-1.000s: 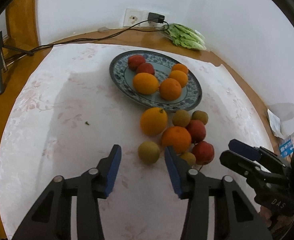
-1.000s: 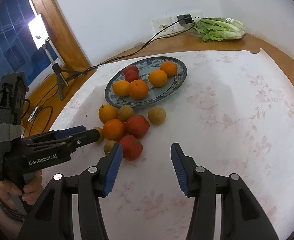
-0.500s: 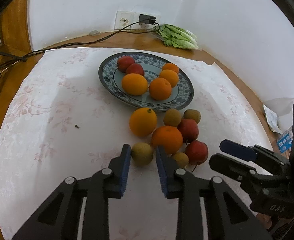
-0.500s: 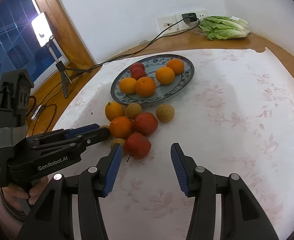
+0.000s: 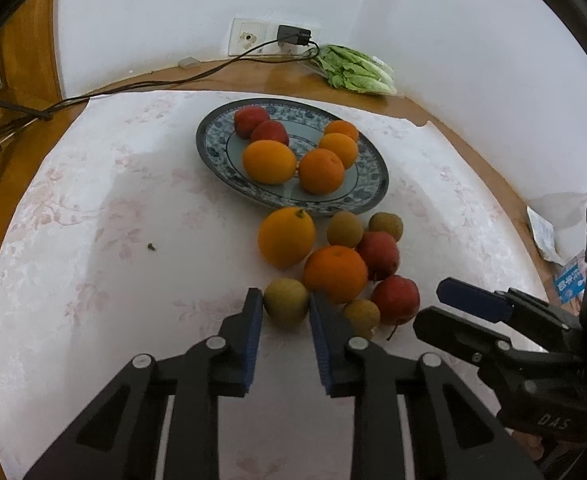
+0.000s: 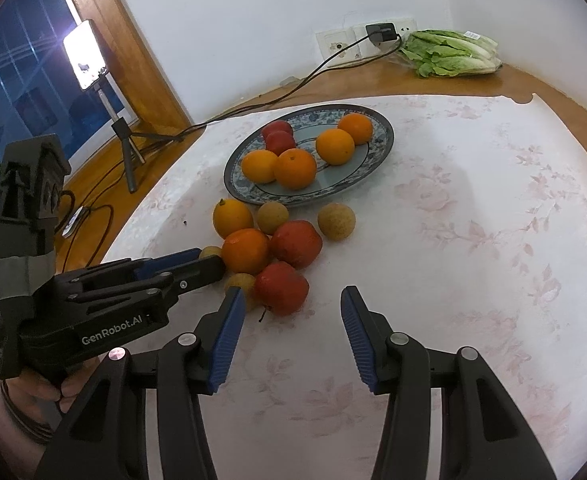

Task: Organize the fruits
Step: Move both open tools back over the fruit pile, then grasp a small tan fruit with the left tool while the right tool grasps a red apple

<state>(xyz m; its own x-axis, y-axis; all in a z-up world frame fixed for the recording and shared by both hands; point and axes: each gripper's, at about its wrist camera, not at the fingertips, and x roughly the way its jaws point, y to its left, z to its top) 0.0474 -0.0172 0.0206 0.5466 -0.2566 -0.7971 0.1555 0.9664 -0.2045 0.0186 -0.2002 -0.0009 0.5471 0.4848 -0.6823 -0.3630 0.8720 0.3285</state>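
Your left gripper [image 5: 285, 307] has its blue pads closed in on a small brownish-green fruit [image 5: 286, 303] at the near edge of the loose pile on the pale floral tablecloth [image 5: 93, 240]; both pads sit right at the fruit's sides, which rests on the cloth. Just behind it lies an orange [image 5: 335, 274], touching or nearly so, with a yellow-orange citrus [image 5: 286, 236] to its left and two red apples [image 5: 394, 295] to its right. Three more small brownish fruits [image 5: 344, 229] lie in the cluster, one tucked against your right-hand finger [image 5: 325, 320].

Beyond the pile stands the blue-patterned plate [image 5: 213, 148], carrying four oranges [image 5: 268, 161] and two red apples [image 5: 268, 133].

Your right gripper [image 6: 289, 304] hangs wide open over bare cloth just right of the pile, its left pad beside the nearest red apple [image 6: 281, 288] and gripping nothing. In the right wrist view your left gripper [image 6: 209, 264] reaches into the pile from the left.

At the far wall lie a head of lettuce [image 6: 449, 54] on the wooden table [image 6: 333, 80], and a plugged-in black charger [image 6: 381, 33].
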